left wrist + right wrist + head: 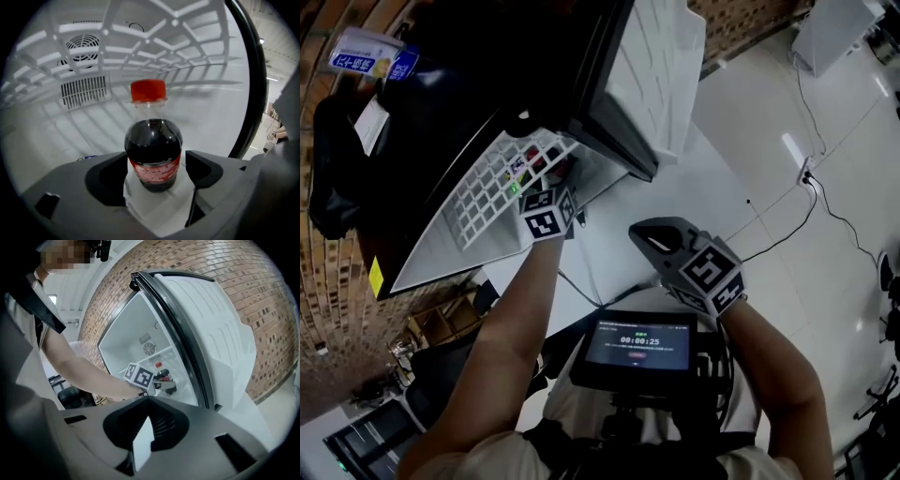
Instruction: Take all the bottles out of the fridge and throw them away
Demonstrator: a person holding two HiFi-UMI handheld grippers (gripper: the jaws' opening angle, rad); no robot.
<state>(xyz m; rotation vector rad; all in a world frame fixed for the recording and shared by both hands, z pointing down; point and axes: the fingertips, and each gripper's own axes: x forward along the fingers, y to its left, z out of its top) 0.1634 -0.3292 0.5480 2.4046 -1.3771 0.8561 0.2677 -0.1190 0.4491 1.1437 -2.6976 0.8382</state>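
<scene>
A cola bottle [153,150] with a red cap [148,90] and red label stands upright on the white floor of the open fridge [656,75]. My left gripper [157,165] reaches inside, under the wire shelf [502,183]. Its jaws stand open on either side of the bottle's lower body, with a gap at each side. The right gripper view shows this from outside: the left gripper [161,385] sits at the bottle [162,375]. My right gripper [652,236] hangs outside in front of the fridge door, shut and holding nothing.
The fridge door [211,333] stands open at the right of the opening. A fan vent [84,44] is on the back wall inside. A screen [639,349] is mounted at my chest. A cable [825,206] runs over the tiled floor. A blue-and-white pack [370,54] lies on top of the fridge.
</scene>
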